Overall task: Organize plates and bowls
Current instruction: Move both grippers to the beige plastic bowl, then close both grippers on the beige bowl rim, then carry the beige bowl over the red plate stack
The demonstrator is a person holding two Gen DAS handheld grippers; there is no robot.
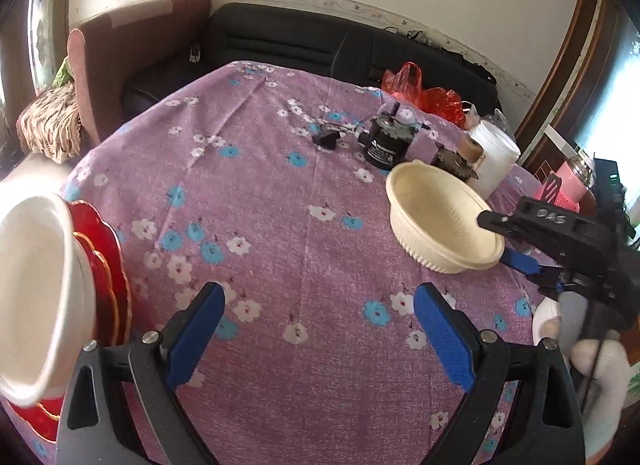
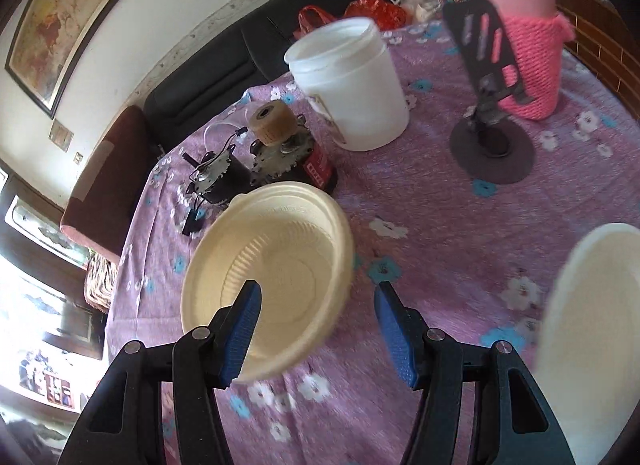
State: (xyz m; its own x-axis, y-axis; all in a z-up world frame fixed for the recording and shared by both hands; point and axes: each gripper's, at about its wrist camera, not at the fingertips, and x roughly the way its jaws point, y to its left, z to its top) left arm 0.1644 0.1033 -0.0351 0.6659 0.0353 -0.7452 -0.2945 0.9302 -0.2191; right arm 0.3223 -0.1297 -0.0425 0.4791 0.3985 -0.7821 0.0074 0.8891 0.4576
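My right hand-held gripper (image 2: pixel 316 329) hung wide open around the near rim of the cream bowl (image 2: pixel 276 261) on the worktop (image 1: pixel 300 193), gripping nothing. My left hand-held gripper (image 1: pixel 320 329) was open and empty too. Next, I judged, close on the rim and carry it to the red plates (image 1: pixel 106 265).

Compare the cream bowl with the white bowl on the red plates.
The cream bowl is yellowish with a ribbed wall; the white bowl looks plain and paler. The cream bowl sits straight on the tablecloth at the right gripper; the white bowl rests on red plates. Both are round, open and look empty.
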